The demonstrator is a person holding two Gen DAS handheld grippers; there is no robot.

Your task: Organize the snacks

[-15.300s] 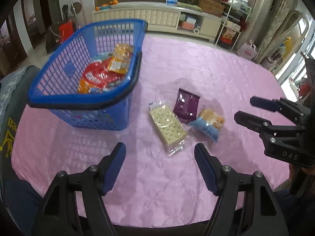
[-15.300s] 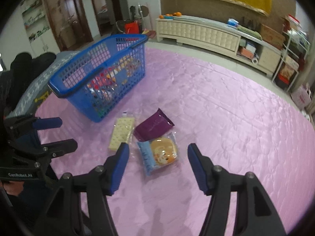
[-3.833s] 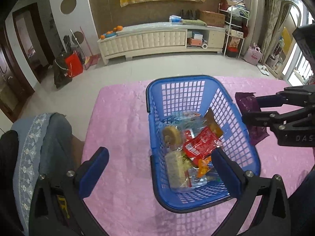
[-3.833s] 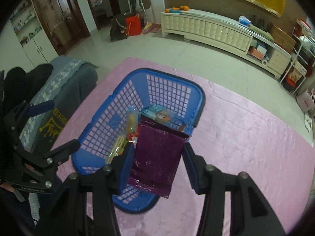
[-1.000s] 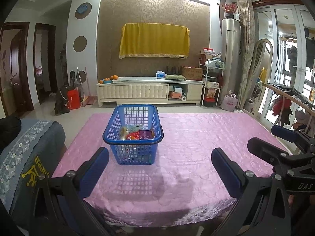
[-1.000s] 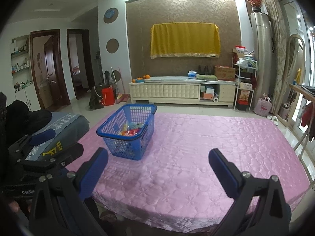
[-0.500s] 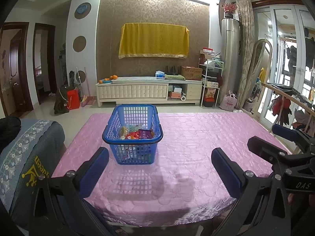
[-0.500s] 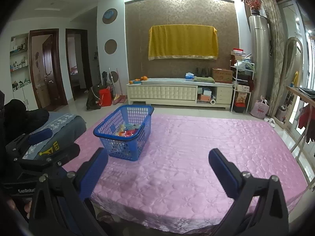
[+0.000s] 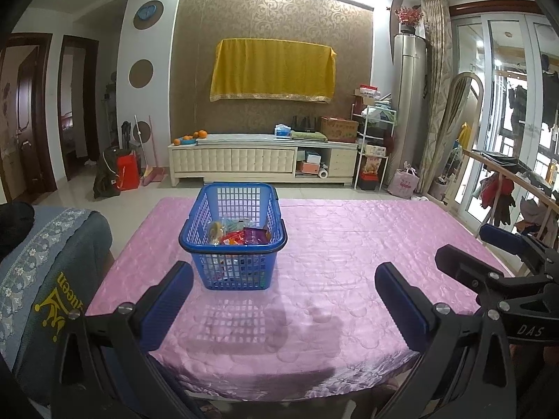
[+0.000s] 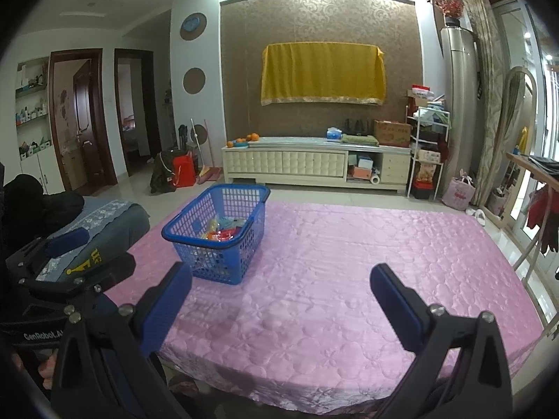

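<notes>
A blue plastic basket point(image 9: 233, 244) point(image 10: 223, 262) stands on the pink tablecloth point(image 9: 332, 244) point(image 10: 332, 262), left of the middle. Several snack packets point(image 9: 241, 235) point(image 10: 223, 230) lie inside it, a purple one among them. My left gripper point(image 9: 283, 279) is open and held back near the table's front edge, well short of the basket, with nothing between its fingers. My right gripper point(image 10: 279, 279) is open too, empty, to the right of the basket. In the left wrist view the right gripper point(image 9: 496, 255) shows at the right edge; the left gripper point(image 10: 66, 248) shows at the left edge of the right wrist view.
A grey-blue padded chair back point(image 9: 42, 279) stands at the table's left side. Beyond the table are a white low cabinet point(image 9: 258, 164), a rack of boxes point(image 9: 374, 153) and a drying rail point(image 9: 506, 178) at the right. No loose packets lie on the cloth.
Since 3.8 s ago the purple packet has left my right gripper and lies in the basket. Both grippers have pulled back from the basket; over the last second they barely moved.
</notes>
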